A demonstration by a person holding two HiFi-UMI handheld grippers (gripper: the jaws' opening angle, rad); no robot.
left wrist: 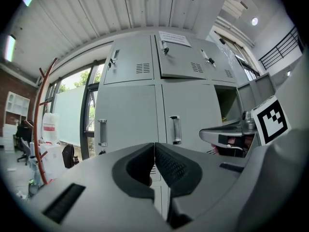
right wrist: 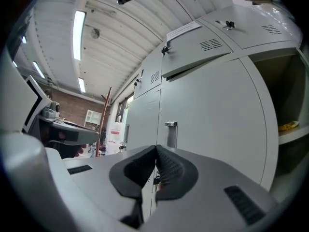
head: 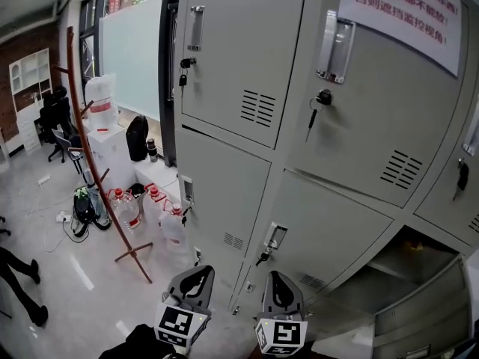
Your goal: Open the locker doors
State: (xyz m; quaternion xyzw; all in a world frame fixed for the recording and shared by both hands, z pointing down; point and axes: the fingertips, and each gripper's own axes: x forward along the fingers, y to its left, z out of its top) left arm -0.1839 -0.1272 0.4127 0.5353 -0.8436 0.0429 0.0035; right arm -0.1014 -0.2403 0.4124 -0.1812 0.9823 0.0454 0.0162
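A bank of grey lockers (head: 247,66) fills the head view. The lowest right door (head: 423,316) hangs wide open and shows a bare shelf inside. The upper door with a paper notice (head: 389,103) stands slightly ajar, a key in its lock. The other doors are closed. Both grippers are low, in front of the bottom row and apart from the doors. My left gripper (head: 196,274) (left wrist: 154,151) is shut and empty, pointing at a closed door with a handle (left wrist: 175,128). My right gripper (head: 279,278) (right wrist: 156,153) is shut and empty too, facing a handle (right wrist: 171,134).
A red coat stand (head: 93,163) rises at the left. Water bottles (head: 129,208) and a black bag sit on the glossy floor at its foot. A person's legs (head: 22,283) show at the far left. A white cabinet (head: 112,152) stands by the window.
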